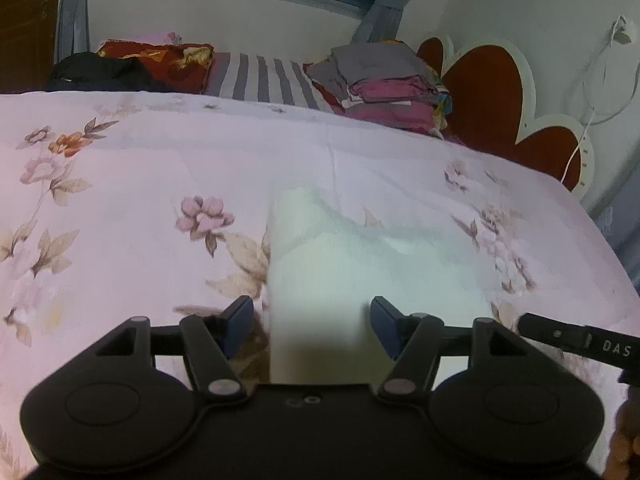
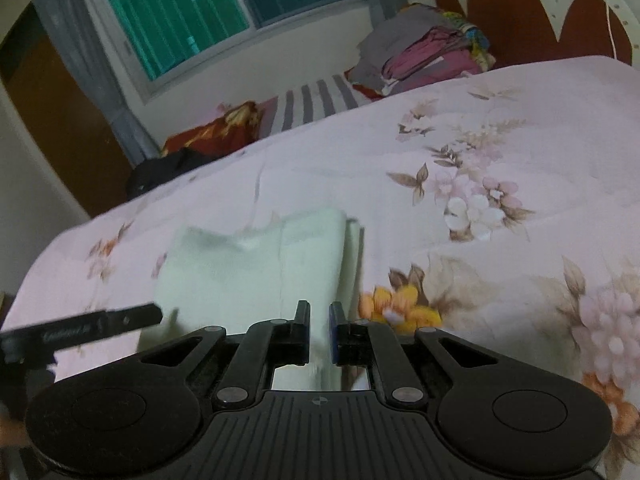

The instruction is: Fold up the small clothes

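Observation:
A pale, whitish small garment (image 1: 340,264) lies folded on the pink floral bedspread (image 1: 120,184). In the right wrist view the garment (image 2: 248,272) shows a folded edge along its right side. My left gripper (image 1: 312,312) hovers over its near end, jaws wide open, the blue pads clear of the cloth. My right gripper (image 2: 319,312) sits at the garment's near right part. Its jaws stand a narrow gap apart, with pale cloth showing through and no clear pinch. A black part of the right gripper (image 1: 576,340) shows at the right edge of the left wrist view.
A stack of folded grey and pink clothes (image 1: 392,88) sits at the bed's far side by the red and white headboard (image 1: 488,92). A striped pillow (image 1: 268,80), a red pillow (image 1: 160,64) and a black bundle (image 1: 100,74) line the far edge below the window.

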{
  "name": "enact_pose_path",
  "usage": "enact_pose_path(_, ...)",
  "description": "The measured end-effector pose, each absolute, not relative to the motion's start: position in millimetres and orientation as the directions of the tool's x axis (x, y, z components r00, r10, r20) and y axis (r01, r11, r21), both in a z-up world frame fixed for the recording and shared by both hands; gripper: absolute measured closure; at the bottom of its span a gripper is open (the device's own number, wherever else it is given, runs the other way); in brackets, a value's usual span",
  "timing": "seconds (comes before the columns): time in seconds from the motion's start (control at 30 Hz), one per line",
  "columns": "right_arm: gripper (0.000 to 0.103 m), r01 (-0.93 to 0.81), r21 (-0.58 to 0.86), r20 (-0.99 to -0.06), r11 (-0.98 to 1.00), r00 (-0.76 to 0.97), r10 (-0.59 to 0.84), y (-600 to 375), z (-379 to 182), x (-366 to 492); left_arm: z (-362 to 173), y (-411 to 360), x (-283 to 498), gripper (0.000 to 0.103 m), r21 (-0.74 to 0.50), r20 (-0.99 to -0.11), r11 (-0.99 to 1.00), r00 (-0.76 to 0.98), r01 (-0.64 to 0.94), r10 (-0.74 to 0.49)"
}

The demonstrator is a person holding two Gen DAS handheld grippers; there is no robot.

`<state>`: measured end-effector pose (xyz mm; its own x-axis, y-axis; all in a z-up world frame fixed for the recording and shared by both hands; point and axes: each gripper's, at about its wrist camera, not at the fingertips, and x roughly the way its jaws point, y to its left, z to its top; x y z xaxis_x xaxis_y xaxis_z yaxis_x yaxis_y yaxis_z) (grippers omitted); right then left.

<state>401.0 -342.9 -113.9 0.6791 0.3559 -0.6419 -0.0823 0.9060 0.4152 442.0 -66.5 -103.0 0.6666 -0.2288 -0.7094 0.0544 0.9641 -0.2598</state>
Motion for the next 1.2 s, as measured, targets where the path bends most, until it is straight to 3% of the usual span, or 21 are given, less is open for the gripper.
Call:
enact_pose_path(0.07, 0.031, -0.055, 0.43, -0.642, 0.901, 0.683, 0.348, -345, -116, 413, -103, -63, 450, 0.04, -0.274, -0.705, 0.961, 0.671, 0.045, -0.232)
enact_pose_path(0.1, 0.028, -0.044, 0.432, -0.634, 0.901, 0.696, 0.339, -344, -117, 417, -103, -61, 454, 0.04, -0.28, -0.704, 0.959, 0.671, 0.039, -0.233)
enact_pose_path(0.2, 0.03, -0.061, 0.42, -0.62, 0.905, 0.709, 0.336, -341, -120, 430, -107, -58, 468, 0.042, -0.291, -0.703, 0.956, 0.671, 0.031, -0.236)
enact_pose_path(0.3, 0.04, -0.057, 0.431, -0.642, 0.901, 0.683, 0.35, -338, -132, 448, -115, -55, 479, 0.043, -0.301, -0.708, 0.953, 0.665, 0.023, -0.239)
enact_pose_path(0.4, 0.057, -0.051, 0.447, -0.654, 0.893, 0.662, 0.366, -334, -142, 463, -124, -52, 488, 0.044, -0.344, -0.709, 0.939, 0.65, 0.019, -0.273)
enact_pose_path(0.47, 0.079, -0.048, 0.466, -0.659, 0.884, 0.647, 0.383, -331, -148, 469, -131, -53, 493, 0.047, -0.354, -0.715, 0.935, 0.637, 0.023, -0.287)
enact_pose_path(0.53, 0.094, -0.045, 0.484, -0.661, 0.874, 0.636, 0.398, -329, -153, 471, -137, -55, 495, 0.05, -0.365, -0.72, 0.931, 0.627, 0.025, -0.298)
enact_pose_path(0.6, 0.098, -0.059, 0.466, -0.653, 0.883, 0.651, 0.387, -330, -151, 466, -138, -56, 493, 0.05, -0.374, -0.715, 0.927, 0.627, 0.029, -0.309)
enact_pose_path(0.67, 0.098, -0.053, 0.422, -0.641, 0.905, 0.689, 0.339, -336, -149, 455, -140, -59, 493, 0.049, -0.368, -0.712, 0.929, 0.628, 0.047, -0.314)
enact_pose_path(0.77, 0.098, -0.05, 0.37, -0.68, 0.928, 0.666, 0.307, -334, -166, 454, -152, -60, 499, 0.034, -0.366, -0.73, 0.93, 0.613, 0.026, -0.304)
enact_pose_path(1.0, 0.097, -0.066, 0.348, -0.653, 0.935, 0.699, 0.292, -332, -144, 450, -139, -68, 494, 0.037, -0.304, -0.738, 0.952, 0.622, 0.043, -0.264)
enact_pose_path(1.03, 0.093, -0.074, 0.338, -0.647, 0.938, 0.705, 0.289, -329, -140, 451, -138, -69, 493, 0.037, -0.3, -0.74, 0.953, 0.619, 0.047, -0.263)
enact_pose_path(1.1, 0.065, -0.091, 0.327, -0.645, 0.941, 0.706, 0.293, -324, -136, 448, -136, -69, 490, 0.037, -0.298, -0.744, 0.953, 0.613, 0.055, -0.268)
enact_pose_path(1.13, 0.046, -0.099, 0.324, -0.644, 0.941, 0.705, 0.296, -321, -135, 447, -135, -69, 488, 0.037, -0.297, -0.742, 0.953, 0.613, 0.059, -0.27)
enact_pose_path(1.2, 0.046, -0.112, 0.316, -0.64, 0.942, 0.708, 0.299, -318, -135, 443, -133, -70, 484, 0.037, -0.289, -0.741, 0.955, 0.616, 0.069, -0.269)
